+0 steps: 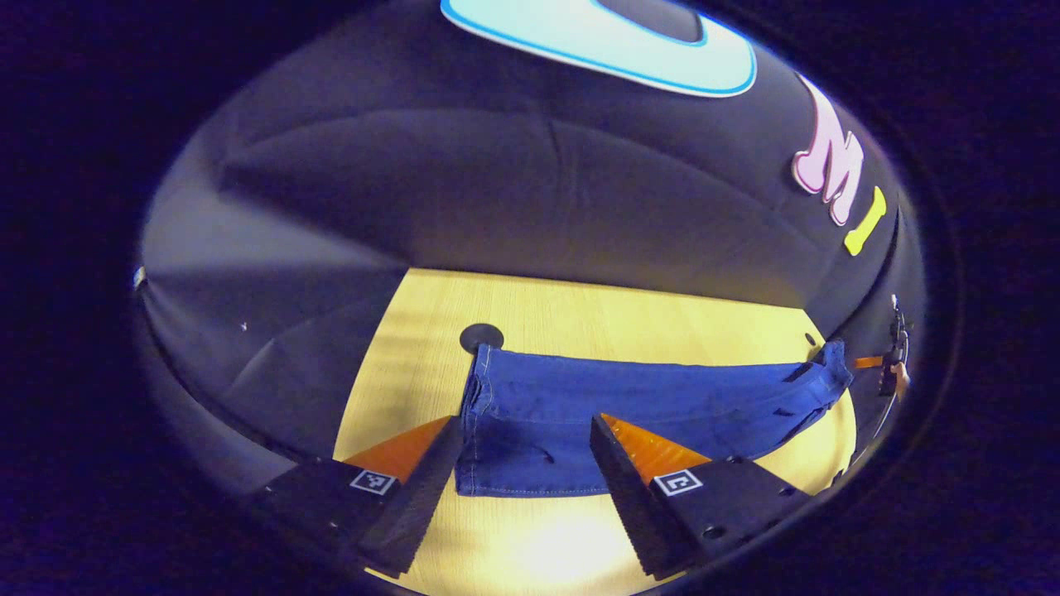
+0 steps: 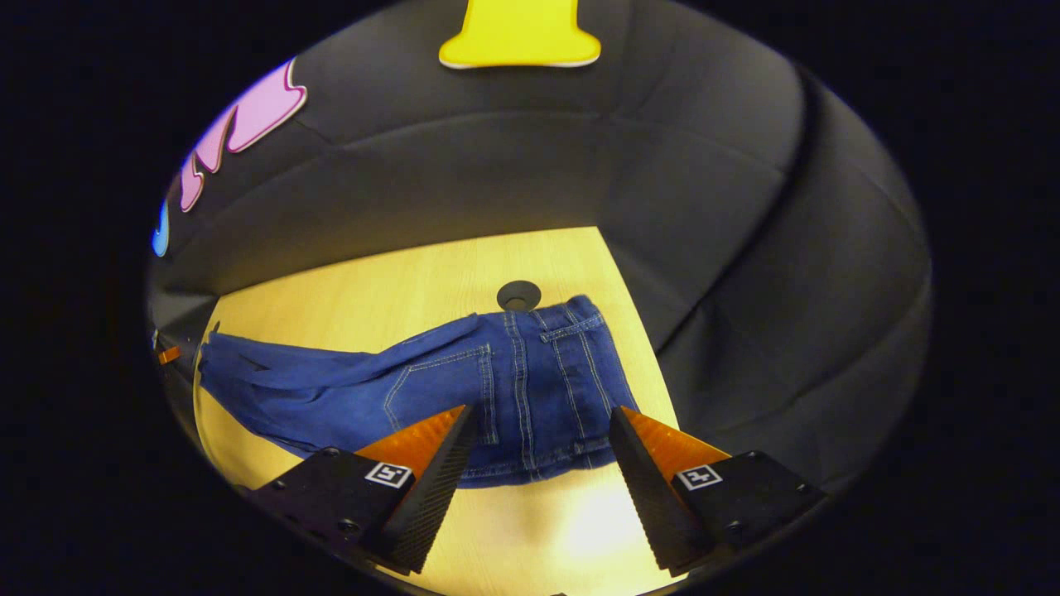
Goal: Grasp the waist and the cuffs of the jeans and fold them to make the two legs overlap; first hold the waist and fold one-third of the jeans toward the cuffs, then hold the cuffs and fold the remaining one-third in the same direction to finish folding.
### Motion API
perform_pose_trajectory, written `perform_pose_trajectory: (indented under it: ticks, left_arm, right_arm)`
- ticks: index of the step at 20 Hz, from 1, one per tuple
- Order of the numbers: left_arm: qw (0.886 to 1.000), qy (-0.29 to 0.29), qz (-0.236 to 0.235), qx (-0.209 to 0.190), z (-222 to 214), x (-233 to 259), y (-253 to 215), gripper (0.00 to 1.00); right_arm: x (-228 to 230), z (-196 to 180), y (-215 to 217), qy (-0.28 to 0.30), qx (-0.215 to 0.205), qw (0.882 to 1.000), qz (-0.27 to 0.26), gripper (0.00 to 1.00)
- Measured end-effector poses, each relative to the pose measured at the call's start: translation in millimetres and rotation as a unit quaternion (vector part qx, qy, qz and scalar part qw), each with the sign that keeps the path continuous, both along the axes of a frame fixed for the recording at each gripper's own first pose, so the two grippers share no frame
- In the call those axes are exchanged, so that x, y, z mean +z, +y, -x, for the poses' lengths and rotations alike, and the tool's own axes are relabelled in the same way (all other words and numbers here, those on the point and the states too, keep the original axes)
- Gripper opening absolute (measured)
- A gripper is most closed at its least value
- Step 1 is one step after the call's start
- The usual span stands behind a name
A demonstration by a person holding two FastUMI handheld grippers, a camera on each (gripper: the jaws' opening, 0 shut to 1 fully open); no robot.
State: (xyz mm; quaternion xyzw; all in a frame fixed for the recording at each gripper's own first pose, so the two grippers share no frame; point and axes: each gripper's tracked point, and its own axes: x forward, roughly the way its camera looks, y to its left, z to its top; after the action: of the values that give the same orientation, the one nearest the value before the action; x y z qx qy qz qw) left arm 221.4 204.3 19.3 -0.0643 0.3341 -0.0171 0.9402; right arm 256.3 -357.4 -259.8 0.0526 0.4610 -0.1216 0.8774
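Observation:
Blue jeans [image 1: 662, 397] lie flat on the wooden table [image 1: 580, 302], stretched lengthwise. In the left gripper view the cuff end is nearest and the waist lies far to the right. My left gripper [image 1: 524, 426] is open, its fingers spread at either side of the cuff end's near edge, holding nothing. In the right gripper view the jeans [image 2: 530, 372] show their waist and back pockets close up, with the legs running off to the left. Open as well, my right gripper [image 2: 542, 411] has its fingers straddling the waist's near edge, and whether they touch the cloth I cannot tell.
A round black hole [image 1: 481, 337] sits in the tabletop just beyond the cuffs; a similar hole [image 2: 518, 295] lies behind the waist. Black cloth walls close off the table's far side. Bare wood [image 2: 356, 290] lies beyond the legs. The other gripper [image 1: 890, 368] shows small at the waist end.

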Motion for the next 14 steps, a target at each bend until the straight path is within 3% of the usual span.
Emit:
perform_pose_trajectory:
  ticks: [2, 3, 6, 11, 14]
  left_arm:
    - [0.999, -0.046, -0.017, 0.016, 24.6, 21.7, -5.9, 0.92]
    - [0.998, -0.06, -0.022, 0.02, 40.7, 29.2, -14.9, 0.97]
    - [0.994, -0.09, -0.049, 0.023, 77.1, 40.7, -36.4, 0.97]
    - [0.994, -0.106, -0.015, 0.022, 122.1, 49.1, -88.4, 0.97]
    - [0.995, -0.1, 0.001, 0.013, 131.1, 44.6, -110.2, 0.96]
  right_arm:
    - [8.3, 13.5, -7.7, -0.03, -0.028, 0.999, 0.024, 0.99]
    - [11.6, 22.2, -8.5, -0.041, -0.042, 0.998, 0.026, 0.99]
    - [-2.3, 27.8, -16.0, -0.063, -0.098, 0.993, 0.012, 0.99]
    - [-36.4, 26.7, -45.5, -0.091, -0.199, 0.976, -0.002, 0.99]
    - [-52.8, 24.3, -56.0, -0.083, -0.213, 0.974, 0.007, 0.99]
